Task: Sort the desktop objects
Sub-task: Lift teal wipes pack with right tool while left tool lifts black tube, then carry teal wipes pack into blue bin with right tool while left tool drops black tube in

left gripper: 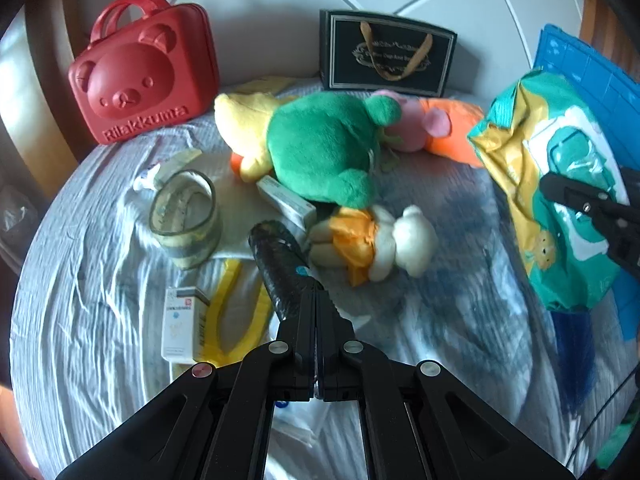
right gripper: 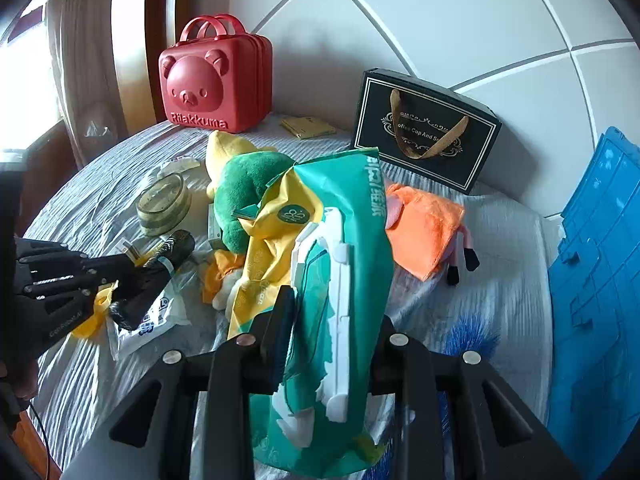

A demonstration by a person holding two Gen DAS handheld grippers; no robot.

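My left gripper (left gripper: 316,292) has its jaws pressed together at the near edge of a black bag roll (left gripper: 278,264), by its blue sticker. The roll (right gripper: 154,274) seems pinched by its wrapper over the bedsheet. My right gripper (right gripper: 332,332) is shut on a green and yellow wipes pack (right gripper: 336,240), held upright above the sheet. In the left wrist view this pack (left gripper: 536,152) hangs at the right with the right gripper (left gripper: 588,208) on it. A green plush (left gripper: 320,148), a small bear plush (left gripper: 376,240) and a tape roll (left gripper: 186,216) lie on the sheet.
A red bear case (left gripper: 144,80) and a black gift box (left gripper: 388,56) stand at the back against the wall. A blue crate (right gripper: 600,300) stands at the right edge. A white medicine box (left gripper: 184,324), a yellow plush (left gripper: 248,132) and an orange-pink plush (right gripper: 424,228) crowd the middle.
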